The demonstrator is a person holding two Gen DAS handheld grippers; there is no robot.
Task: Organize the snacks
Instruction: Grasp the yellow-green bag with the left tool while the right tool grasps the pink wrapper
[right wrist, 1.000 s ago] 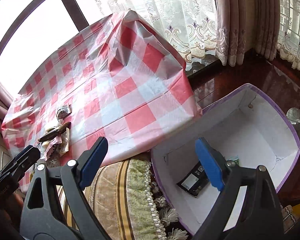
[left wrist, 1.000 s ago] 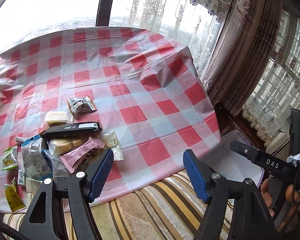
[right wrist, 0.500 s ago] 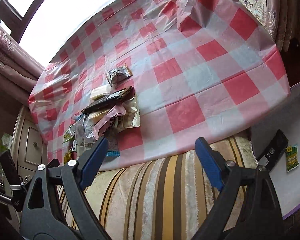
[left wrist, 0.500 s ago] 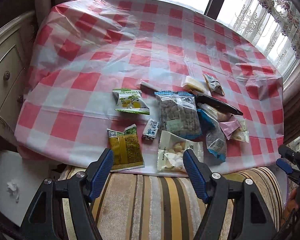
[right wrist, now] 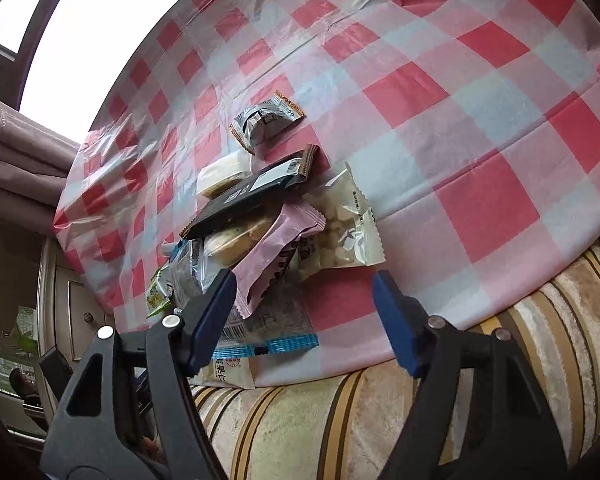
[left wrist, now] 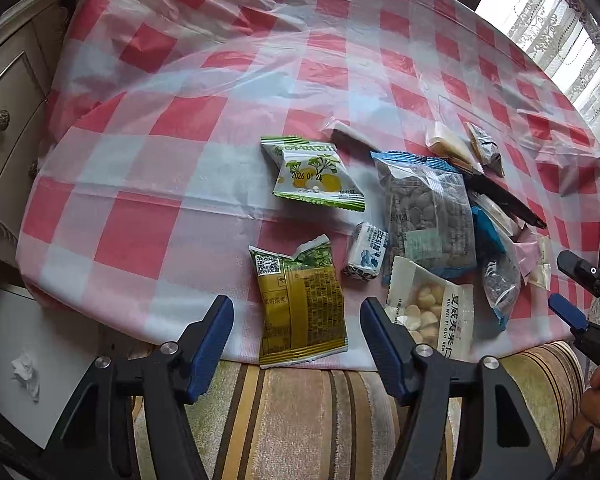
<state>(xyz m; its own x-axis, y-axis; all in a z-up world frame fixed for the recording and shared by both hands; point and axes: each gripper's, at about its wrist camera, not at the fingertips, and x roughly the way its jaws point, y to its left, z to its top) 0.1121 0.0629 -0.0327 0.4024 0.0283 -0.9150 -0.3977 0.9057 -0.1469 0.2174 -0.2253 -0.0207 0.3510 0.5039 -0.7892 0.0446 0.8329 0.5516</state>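
Left gripper [left wrist: 296, 340]: jaws released, nothing between the pads; they have just been closing slightly. It hangs over the near table edge, framing the yellow-green packet [left wrist: 300, 308], which lies flat with its lower edge at the rim of the checked tablecloth [left wrist: 180, 92].

Right gripper [right wrist: 304, 312]: jaws released and empty, and just been closing from a wider gap. It points at the near end of the snack pile, where the pink wrapper [right wrist: 276, 248] lies on top of other bags.

Location of task items: all visible snacks lie on the tablecloth, clustered toward the near edge. No container is in view now.

Hazards:
- The yellow-green packet sits at the rim. A glancing contact could push it off onto the striped cushion [left wrist: 300, 420] below.
- The pink wrapper overlaps a cookie bag and the white nut bag [right wrist: 340, 220]. A low or wide grasp could catch two items, or drag the stack.
- The plastic cloth is loose and wrinkled; a pad could pinch it with the packet.

Surroundings: a black bar [right wrist: 252, 196] tops the pile; the small white roll [left wrist: 366, 256] lies just beside the yellow-green packet. The bag under the right gripper's left pad is partly hidden, so its extent probably cannot be judged.
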